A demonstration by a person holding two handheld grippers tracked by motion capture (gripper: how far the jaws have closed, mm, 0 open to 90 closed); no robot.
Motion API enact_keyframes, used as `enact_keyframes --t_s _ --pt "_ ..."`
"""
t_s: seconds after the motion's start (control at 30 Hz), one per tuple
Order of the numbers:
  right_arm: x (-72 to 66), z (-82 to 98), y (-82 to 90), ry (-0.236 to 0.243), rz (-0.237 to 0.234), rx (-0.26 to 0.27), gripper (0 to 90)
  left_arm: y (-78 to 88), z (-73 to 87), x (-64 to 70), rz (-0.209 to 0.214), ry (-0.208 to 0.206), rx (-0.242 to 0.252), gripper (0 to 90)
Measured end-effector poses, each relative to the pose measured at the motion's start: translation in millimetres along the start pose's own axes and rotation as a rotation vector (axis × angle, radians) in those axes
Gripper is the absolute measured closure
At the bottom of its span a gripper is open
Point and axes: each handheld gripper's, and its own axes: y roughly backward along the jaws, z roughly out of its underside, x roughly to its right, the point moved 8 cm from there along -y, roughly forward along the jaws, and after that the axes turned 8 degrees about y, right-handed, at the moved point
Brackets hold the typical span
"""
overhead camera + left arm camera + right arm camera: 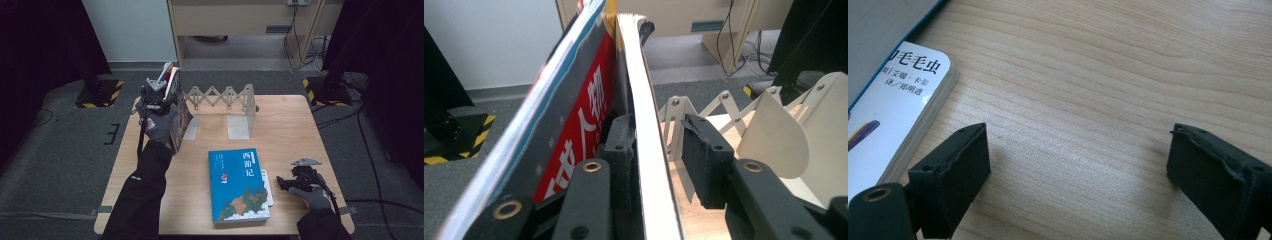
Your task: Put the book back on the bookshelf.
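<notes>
Item: red-covered book (584, 115), stood upright at the accordion rack's (220, 97) nine o'clock end; my left gripper (656, 160) straddles its pages, right pad clear, so not clamped. Blue book (237, 185) flat, unshelved. My right gripper (1078, 170) wide, empty.

Light falls from overhead, soft and even, and brightest on the pale table (295, 125); the floor at both sides drops into near black. The high view is small and a bit soft, so the print on the blue book (237, 184) smears. In the left gripper view the near book edge (649, 150) is blown out white and blurred. In the right gripper view the wood grain is sharp, with faint shadows under the black pads (955, 170).
</notes>
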Motion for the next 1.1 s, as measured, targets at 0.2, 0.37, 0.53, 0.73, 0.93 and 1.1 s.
enact_keyframes --t_s 0.2,0.37,0.53,0.73,0.93,1.1 --pt "-0.1 0.0 0.0 0.001 0.000 0.000 10.3 22.4 -9.4 3.6 0.020 -0.008 0.053 59.4" --pt "-0.4 0.0 0.1 -0.001 -0.002 -0.002 10.3 44.1 -17.4 6.8 0.072 0.004 0.090 57.5" --pt "-0.4 0.1 0.2 -0.001 -0.003 -0.005 10.2 60.5 -21.3 10.0 0.123 0.021 0.115 56.1" --pt "-0.9 0.0 0.8 0.003 -0.011 -0.013 10.7 74.0 -19.3 8.8 0.163 0.037 0.135 54.3" --pt "-0.8 -2.9 3.4 0.006 -0.013 -0.001 10.8 82.1 -7.8 4.8 0.202 0.069 0.125 51.5" --pt "-2.8 -6.3 5.5 0.005 -0.018 0.017 10.8 87.2 5.3 1.3 0.224 0.080 0.116 49.0"
